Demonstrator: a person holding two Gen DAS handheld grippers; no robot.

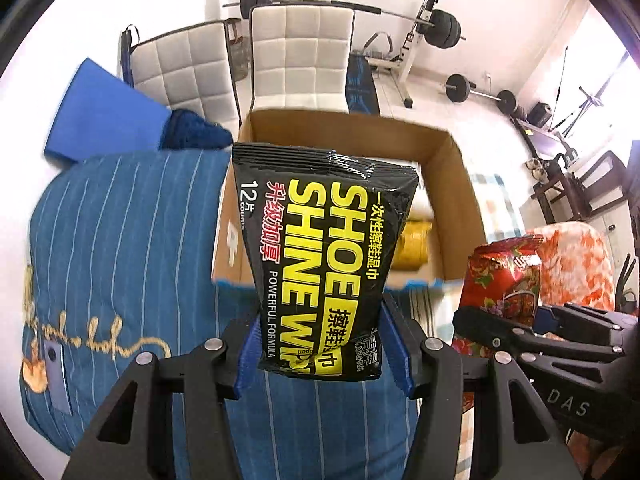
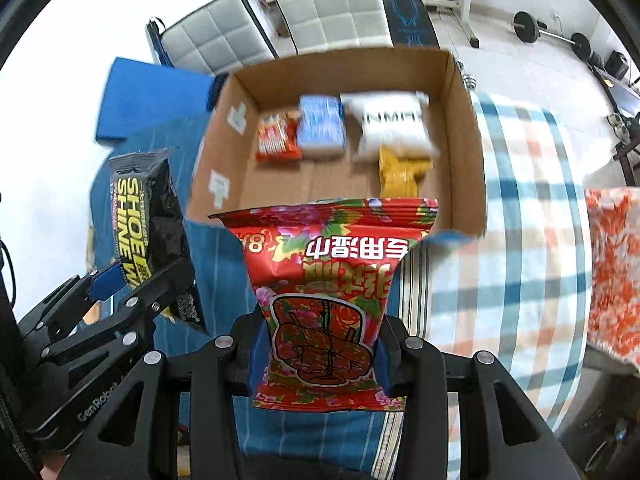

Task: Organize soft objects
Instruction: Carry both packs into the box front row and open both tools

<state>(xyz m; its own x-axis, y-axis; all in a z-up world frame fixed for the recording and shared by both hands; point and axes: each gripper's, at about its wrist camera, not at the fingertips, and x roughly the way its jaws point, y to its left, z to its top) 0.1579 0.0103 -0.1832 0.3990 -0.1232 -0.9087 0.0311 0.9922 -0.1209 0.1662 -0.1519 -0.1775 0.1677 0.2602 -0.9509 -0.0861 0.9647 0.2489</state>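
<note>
My left gripper [image 1: 322, 354] is shut on a black and yellow shoe shine wipes pack [image 1: 324, 256] and holds it up in front of an open cardboard box [image 1: 460, 184]. My right gripper [image 2: 320, 356] is shut on a red floral wet wipes pack [image 2: 324, 296], held just before the box's [image 2: 466, 140] near edge. The black pack [image 2: 140, 228] and left gripper [image 2: 120, 284] show at the left of the right wrist view; the red pack [image 1: 500, 280] and right gripper [image 1: 532, 324] show at the right of the left wrist view. Inside the box lie a red pack [image 2: 277, 138], a blue pack [image 2: 322, 126], a white pack [image 2: 392, 126] and a yellow pack [image 2: 402, 172].
A blue striped cushion [image 1: 120, 248] lies left of the box, with a blue foam block [image 1: 108, 112] behind it. A plaid cloth [image 2: 520, 220] covers the surface on the right, beside an orange floral item [image 2: 612, 272]. White chairs [image 1: 300, 56] and gym weights [image 1: 440, 28] stand behind.
</note>
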